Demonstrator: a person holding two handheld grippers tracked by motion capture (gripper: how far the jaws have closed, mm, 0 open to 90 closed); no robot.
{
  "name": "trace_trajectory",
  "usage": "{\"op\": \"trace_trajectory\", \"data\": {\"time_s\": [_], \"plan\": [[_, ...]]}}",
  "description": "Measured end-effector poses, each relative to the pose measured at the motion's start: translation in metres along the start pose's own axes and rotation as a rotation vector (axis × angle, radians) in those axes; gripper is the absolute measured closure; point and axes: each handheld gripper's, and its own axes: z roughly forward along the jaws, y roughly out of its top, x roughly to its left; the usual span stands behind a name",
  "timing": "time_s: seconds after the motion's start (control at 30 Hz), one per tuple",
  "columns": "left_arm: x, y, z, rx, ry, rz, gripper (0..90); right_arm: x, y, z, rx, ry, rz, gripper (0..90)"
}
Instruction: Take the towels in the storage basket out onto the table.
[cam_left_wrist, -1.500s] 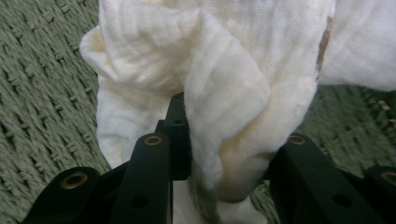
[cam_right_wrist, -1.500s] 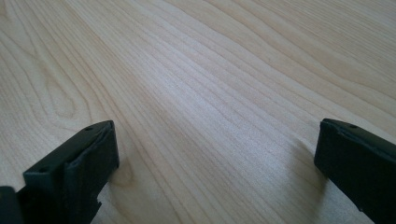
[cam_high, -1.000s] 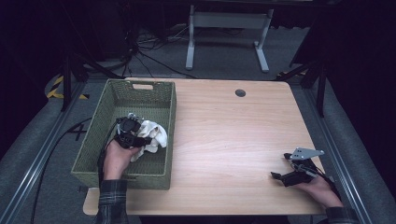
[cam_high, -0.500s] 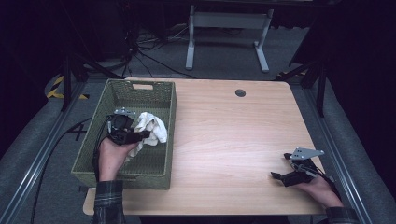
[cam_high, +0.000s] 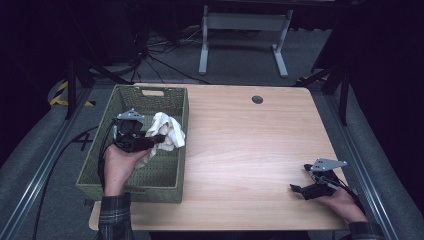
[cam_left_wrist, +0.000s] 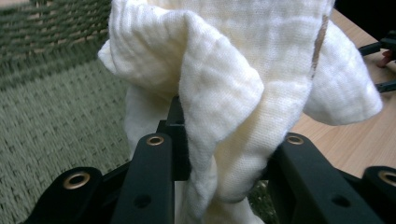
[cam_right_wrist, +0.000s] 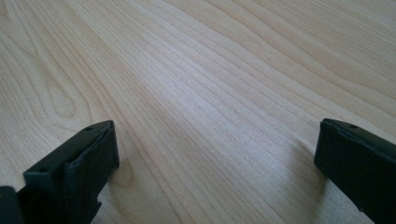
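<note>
so the left gripper (cam_high: 159, 138) is clamped on the white cloth (cam_high: 167, 131), which hangs bunched over the green basket (cam_high: 150, 92) by its right wall, way nearer than the right gripper (cam_high: 296, 189) sitting empty and wide apart.

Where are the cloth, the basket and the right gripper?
cloth (cam_left_wrist: 224, 88): left gripper view, on the middle fold between the fingers.
basket (cam_high: 150, 91): high view, on the far rim by the handle slot.
right gripper (cam_high: 298, 179): high view, midway between its fingertips, low over the table.
</note>
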Motion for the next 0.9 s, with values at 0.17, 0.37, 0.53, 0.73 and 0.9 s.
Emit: {"op": "trace_trajectory", "data": {"time_s": [0.17,0.37,0.53,0.73,0.9], "plan": [[-0.013,0.009,-0.003,-0.028,-0.027,0.03,70.2,0.0,0.0,0.0,0.0,0.0,0.0,0.1],[-0.03,0.019,-0.004,-0.056,-0.065,0.063,70.3,0.0,0.0,0.0,0.0,0.0,0.0,0.1],[-0.041,0.027,-0.001,-0.066,-0.096,0.088,70.3,0.0,0.0,0.0,0.0,0.0,0.0,0.0],[-0.055,0.037,0.006,-0.084,-0.154,0.098,70.5,0.0,0.0,0.0,0.0,0.0,0.0,0.0],[-0.07,0.047,0.013,-0.087,-0.184,0.131,70.6,0.0,0.0,0.0,0.001,0.001,0.003,0.1]]}}
